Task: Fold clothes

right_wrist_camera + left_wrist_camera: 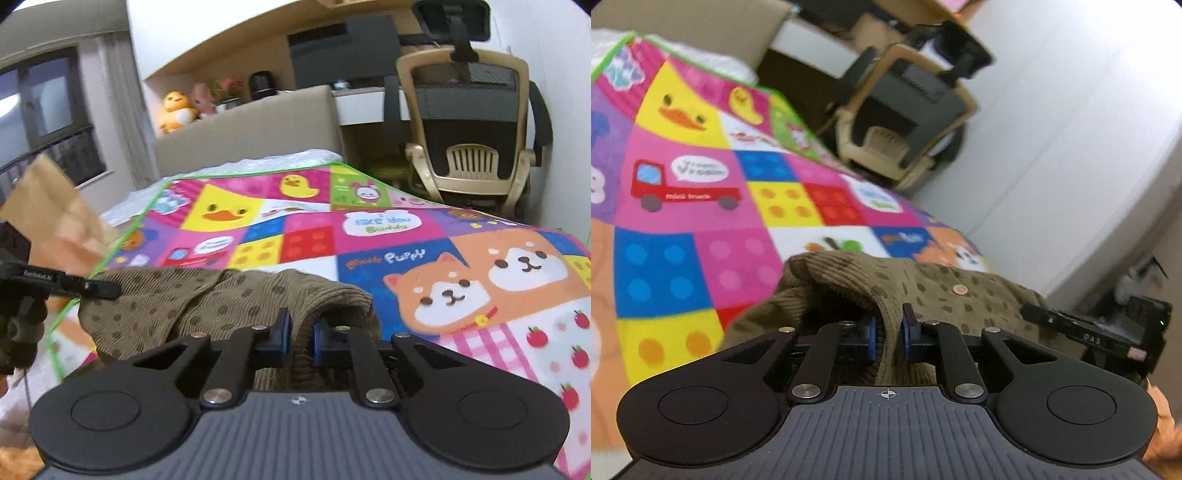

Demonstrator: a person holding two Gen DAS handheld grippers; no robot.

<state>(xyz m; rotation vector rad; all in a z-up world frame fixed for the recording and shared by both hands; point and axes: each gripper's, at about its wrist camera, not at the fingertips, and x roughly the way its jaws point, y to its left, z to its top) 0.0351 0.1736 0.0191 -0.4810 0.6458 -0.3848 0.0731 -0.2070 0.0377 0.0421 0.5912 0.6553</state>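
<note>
Garment (923, 291) olive corduroy, probably a shirt | left gripper (888, 334) pinching it | right gripper (301, 338) pinching it

The colourful mat (369, 236) on the bed lies open ahead and to the right of the bunched olive garment (207, 295). Beyond its far edge stand a headboard (251, 129) and an office chair (469, 122), with a wall (1071, 129) close alongside.
</note>
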